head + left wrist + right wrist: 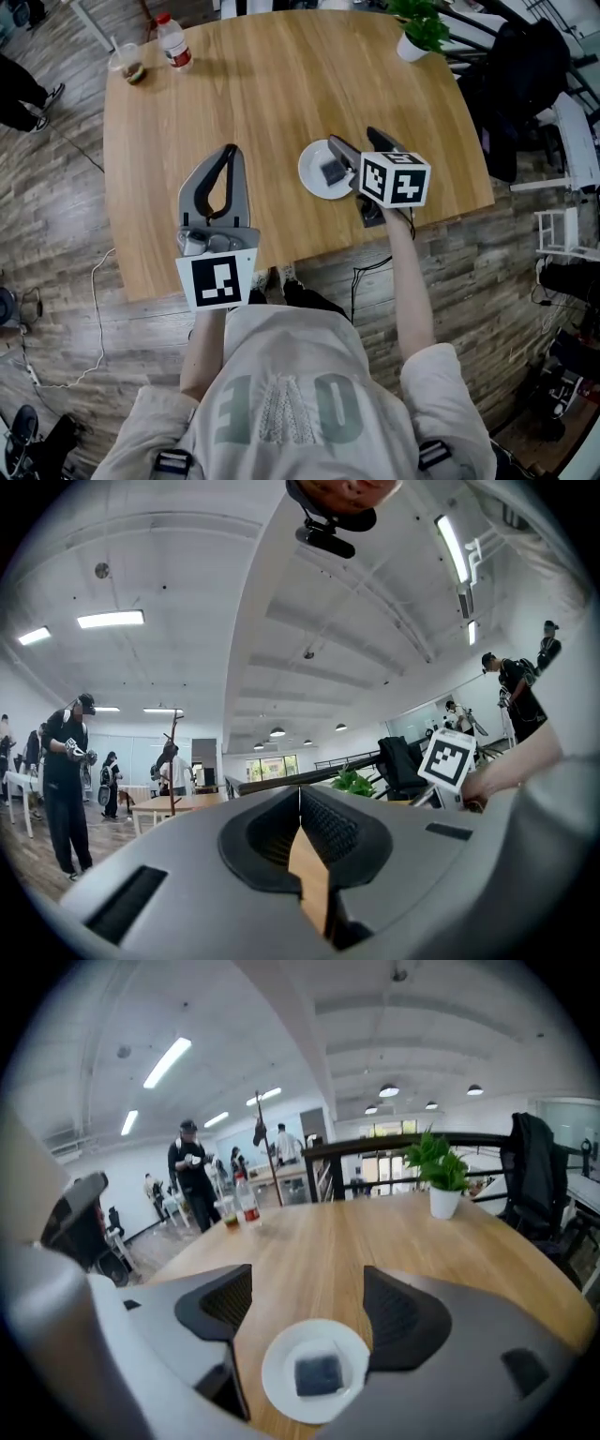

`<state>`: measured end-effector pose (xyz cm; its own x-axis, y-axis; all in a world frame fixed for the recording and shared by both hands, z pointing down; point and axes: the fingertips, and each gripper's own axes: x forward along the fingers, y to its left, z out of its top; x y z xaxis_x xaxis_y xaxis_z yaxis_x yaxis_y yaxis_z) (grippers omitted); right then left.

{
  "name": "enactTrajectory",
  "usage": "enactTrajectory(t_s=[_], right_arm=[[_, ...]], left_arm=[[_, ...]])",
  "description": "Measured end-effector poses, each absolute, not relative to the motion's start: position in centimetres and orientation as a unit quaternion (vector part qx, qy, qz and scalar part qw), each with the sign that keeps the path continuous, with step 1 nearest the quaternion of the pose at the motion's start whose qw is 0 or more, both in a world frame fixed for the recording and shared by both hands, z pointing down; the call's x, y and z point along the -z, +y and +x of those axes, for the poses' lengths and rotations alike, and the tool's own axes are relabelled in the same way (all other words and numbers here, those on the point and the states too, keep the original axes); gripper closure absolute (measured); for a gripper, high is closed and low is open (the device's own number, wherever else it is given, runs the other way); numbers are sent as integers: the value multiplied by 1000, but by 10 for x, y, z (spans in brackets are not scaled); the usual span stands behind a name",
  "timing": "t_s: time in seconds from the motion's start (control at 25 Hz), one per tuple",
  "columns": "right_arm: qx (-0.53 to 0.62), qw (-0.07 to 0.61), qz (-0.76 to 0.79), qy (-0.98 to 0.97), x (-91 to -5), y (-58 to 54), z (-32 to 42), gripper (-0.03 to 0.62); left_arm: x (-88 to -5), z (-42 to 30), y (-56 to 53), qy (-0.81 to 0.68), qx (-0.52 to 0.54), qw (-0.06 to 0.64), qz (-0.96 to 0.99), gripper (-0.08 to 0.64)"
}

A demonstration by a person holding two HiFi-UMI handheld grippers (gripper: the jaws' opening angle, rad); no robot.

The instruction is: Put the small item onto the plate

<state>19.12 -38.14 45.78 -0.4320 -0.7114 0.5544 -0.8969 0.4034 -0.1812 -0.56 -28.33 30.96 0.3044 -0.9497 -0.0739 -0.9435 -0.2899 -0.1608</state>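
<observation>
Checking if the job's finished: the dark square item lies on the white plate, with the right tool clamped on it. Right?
No: the dark square item lies on the white plate, but the right tool is open, clear of it; the right gripper view shows this.

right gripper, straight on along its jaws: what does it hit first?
Most likely the white plate carrying the small dark item, which lies low between the open right gripper's jaws. Depth is unclear, so it may instead meet the table just past the plate.
</observation>
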Motion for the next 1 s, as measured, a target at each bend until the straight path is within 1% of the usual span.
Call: enactTrajectory(t_s=[0.12,0.28,0.44,0.52,0.6,0.68,0.76,0.88,0.92,1.0], right_arm=[[-185,104,532,-820,-382,-380,198,245],[-114,5,561,-820,-298,-351,204,247],[-73,-87,574,-811,-240,-315,214,249],[-58,-119,580,-804,-222,-297,220,251],[-42,-138,593,-792,-210,-278,227,278],[-25,-147,611,-777,-203,-261,234,369],[-9,-149,629,-763,-200,-245,239,400],[23,-142,641,-754,-198,-219,239,491],[41,-137,640,-755,-198,-211,237,510],[74,-121,640,-755,-201,-198,231,518]], left_arm=[[-297,0,-280,581,9,99,-808,551],[-279,9,-280,569,-1,111,-815,551],[-256,17,-280,559,-18,125,-819,551],[-243,20,-278,555,-27,130,-821,551],[-232,23,-273,551,-34,138,-822,551],[-221,26,-270,546,-40,148,-824,551],[-210,30,-266,540,-50,158,-825,551],[-199,36,-260,531,-58,168,-829,551],[-196,38,-258,528,-59,170,-830,551],[-191,41,-253,523,-62,175,-832,551]])
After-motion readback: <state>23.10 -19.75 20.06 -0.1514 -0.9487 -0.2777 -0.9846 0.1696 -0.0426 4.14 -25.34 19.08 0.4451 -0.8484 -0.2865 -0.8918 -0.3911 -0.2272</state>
